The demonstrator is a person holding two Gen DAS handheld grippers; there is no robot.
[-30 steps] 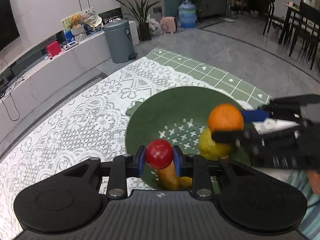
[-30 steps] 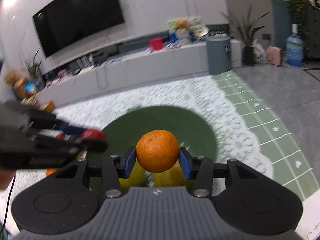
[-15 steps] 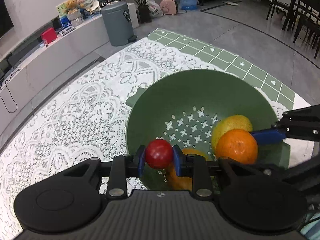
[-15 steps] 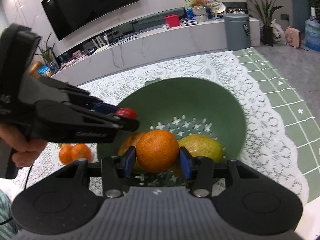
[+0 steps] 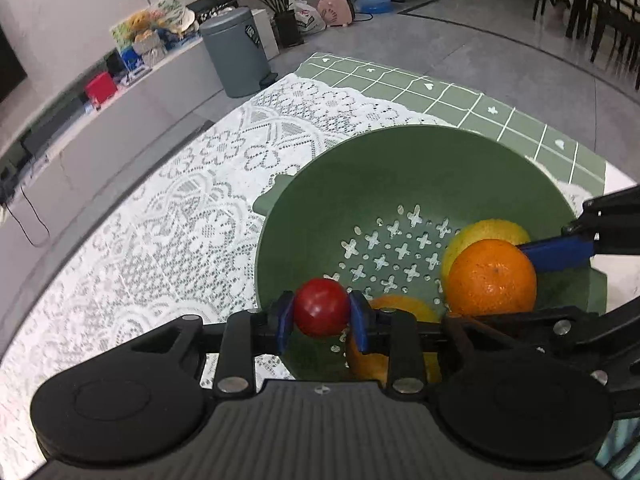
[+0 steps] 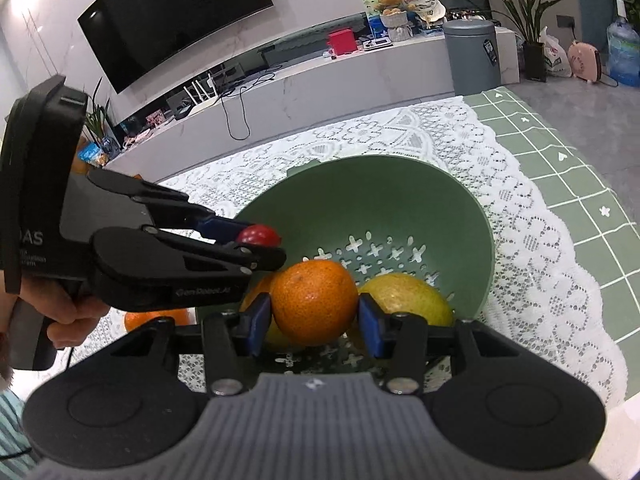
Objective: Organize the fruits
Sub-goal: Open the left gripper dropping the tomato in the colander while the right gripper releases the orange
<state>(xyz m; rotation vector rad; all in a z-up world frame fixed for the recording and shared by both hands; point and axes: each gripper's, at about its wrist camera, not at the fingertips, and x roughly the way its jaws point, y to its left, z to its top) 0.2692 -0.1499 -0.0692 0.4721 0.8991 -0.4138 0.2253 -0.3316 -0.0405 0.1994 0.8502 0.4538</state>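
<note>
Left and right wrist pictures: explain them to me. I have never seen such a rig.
No robot here: a person holds a two-fingered tool in each hand, and a camera on each looks along its fingers. The left wrist picture shows the left gripper with a small red fruit between its fingers, which have just been opening. The right wrist picture shows the right gripper clamping an orange. Both hang over a green strainer bowl on a lace cloth; a yellow-green fruit lies inside.
</note>
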